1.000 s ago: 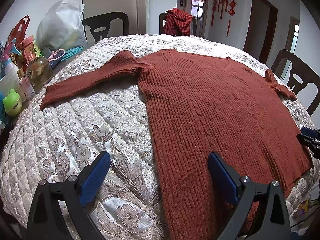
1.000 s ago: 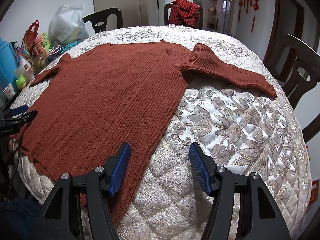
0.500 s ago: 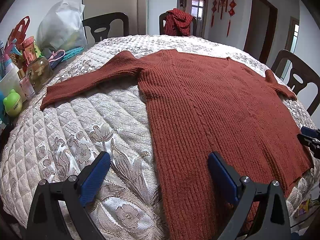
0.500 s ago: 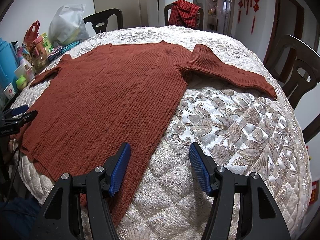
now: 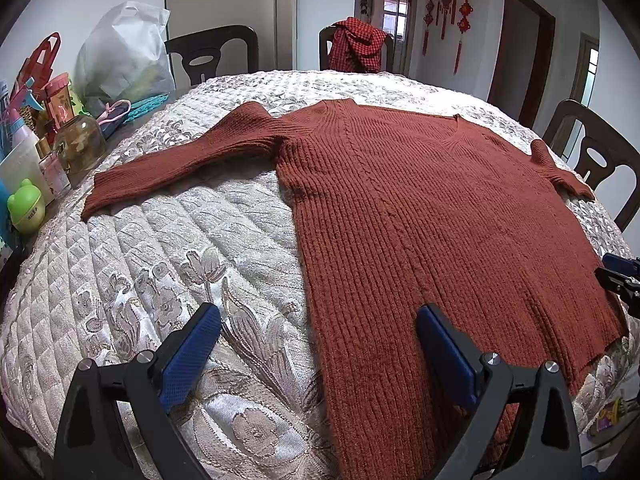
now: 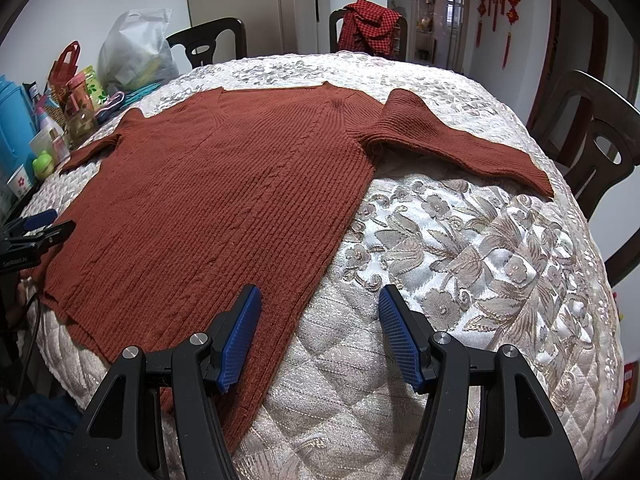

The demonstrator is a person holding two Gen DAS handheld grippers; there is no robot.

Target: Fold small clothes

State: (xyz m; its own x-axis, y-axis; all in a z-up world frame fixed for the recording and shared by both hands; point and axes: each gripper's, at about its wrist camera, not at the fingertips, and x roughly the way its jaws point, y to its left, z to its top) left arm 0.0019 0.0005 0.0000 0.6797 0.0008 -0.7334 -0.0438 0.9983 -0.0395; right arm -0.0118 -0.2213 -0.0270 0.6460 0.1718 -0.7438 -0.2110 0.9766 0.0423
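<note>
A rust-red ribbed sweater (image 5: pixel 420 216) lies flat and spread on the quilted table cover (image 5: pixel 168 264), both sleeves stretched out sideways; it also shows in the right wrist view (image 6: pixel 224 200). My left gripper (image 5: pixel 316 328) is open and empty above the sweater's lower left edge, near the hem. My right gripper (image 6: pixel 318 312) is open and empty above the sweater's lower right edge. The right gripper's tip shows at the right border of the left wrist view (image 5: pixel 620 276). The left gripper's tip shows at the left border of the right wrist view (image 6: pixel 36 232).
Bottles, jars, a green toy and a white plastic bag (image 5: pixel 124 52) crowd the table's left side. Dark wooden chairs (image 5: pixel 212 54) ring the table; one holds a red checked cloth (image 5: pixel 356 44). The table edge drops off just below both grippers.
</note>
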